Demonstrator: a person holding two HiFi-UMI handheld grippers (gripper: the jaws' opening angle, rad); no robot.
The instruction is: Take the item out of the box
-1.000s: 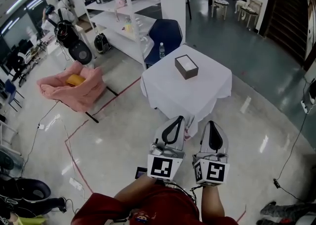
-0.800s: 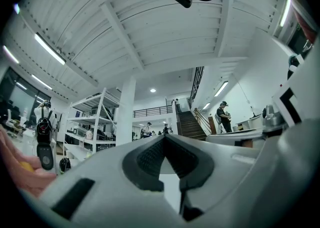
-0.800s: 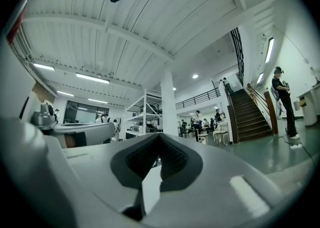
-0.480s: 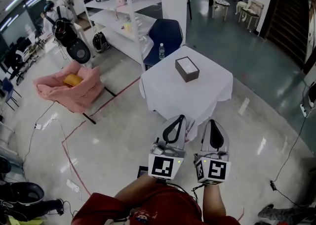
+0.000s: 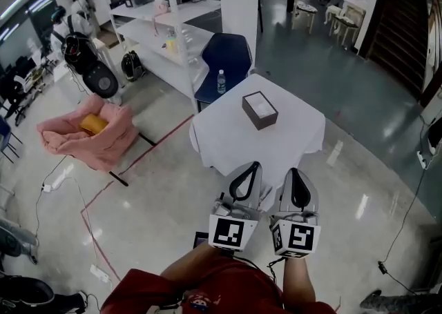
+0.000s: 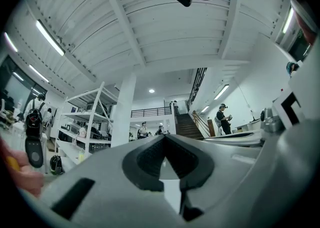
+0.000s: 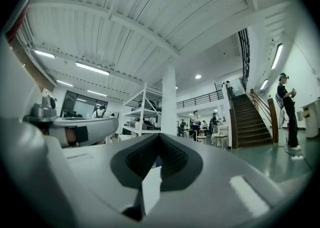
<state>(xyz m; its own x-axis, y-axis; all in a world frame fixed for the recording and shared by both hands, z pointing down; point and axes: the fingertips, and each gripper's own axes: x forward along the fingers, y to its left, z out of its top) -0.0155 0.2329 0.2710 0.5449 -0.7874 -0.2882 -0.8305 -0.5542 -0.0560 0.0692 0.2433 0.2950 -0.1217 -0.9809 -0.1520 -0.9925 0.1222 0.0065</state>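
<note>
Head view: a white item (image 5: 258, 104) fills the open dark box (image 5: 262, 116) on the cloth-covered tabletop (image 5: 276, 150). It is probably light; pinch an exposed edge. Left claw (image 5: 254, 165) and right claw (image 5: 293, 170) hover well apart from it, each pressed together and empty.

Left gripper (image 5: 246, 183) and right gripper (image 5: 298, 188) held side by side, jaws closed, both empty.

Bright, even light comes from ceiling strip lamps (image 7: 92, 69), and their glare streaks the glossy floor (image 5: 360, 206). Fisheye bending curves every edge. Both gripper views have dark corners, and the left claw (image 6: 165, 138) and right claw (image 7: 159, 138) look soft.
</note>
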